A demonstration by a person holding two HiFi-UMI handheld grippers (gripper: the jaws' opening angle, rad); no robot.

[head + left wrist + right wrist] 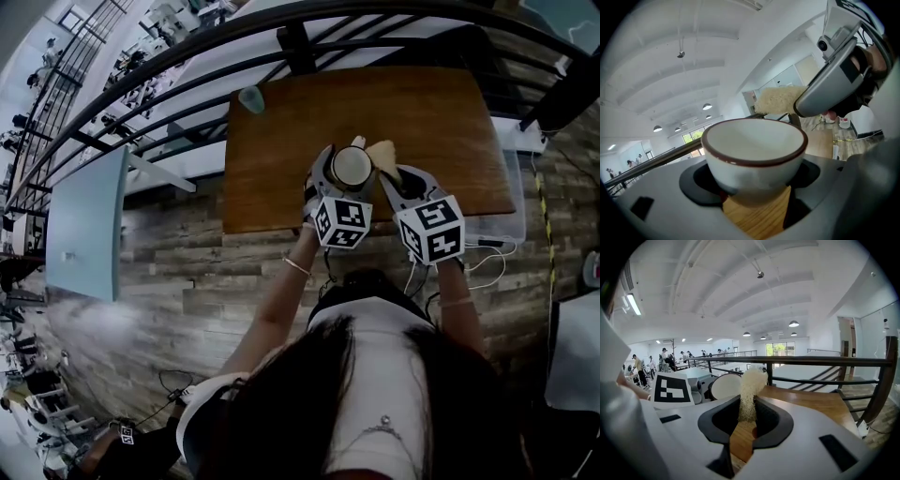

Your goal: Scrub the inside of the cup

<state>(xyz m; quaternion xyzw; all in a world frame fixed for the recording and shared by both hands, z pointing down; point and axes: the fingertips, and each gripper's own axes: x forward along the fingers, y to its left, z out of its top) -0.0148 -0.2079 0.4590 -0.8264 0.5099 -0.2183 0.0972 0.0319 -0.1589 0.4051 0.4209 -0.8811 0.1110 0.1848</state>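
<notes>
A white cup point(754, 152) with a dark red rim sits between the jaws of my left gripper point(757, 180), which is shut on it. The head view shows the same cup point(351, 167) held above the wooden table point(281, 159), mouth tilted toward me, in the left gripper point(339, 183). My right gripper point(747, 420) is shut on a pale loofah sponge point(751, 392) that stands up from its jaws. That sponge point(383, 154) point(780, 99) hangs just right of the cup's rim, outside it, with the right gripper point(394, 176) beside the left one.
A small teal cup point(251, 98) stands at the table's far left corner. A dark metal railing point(187, 66) runs behind the table. A light blue table point(86, 225) sits off to the left below. Cables point(487, 258) trail at the right.
</notes>
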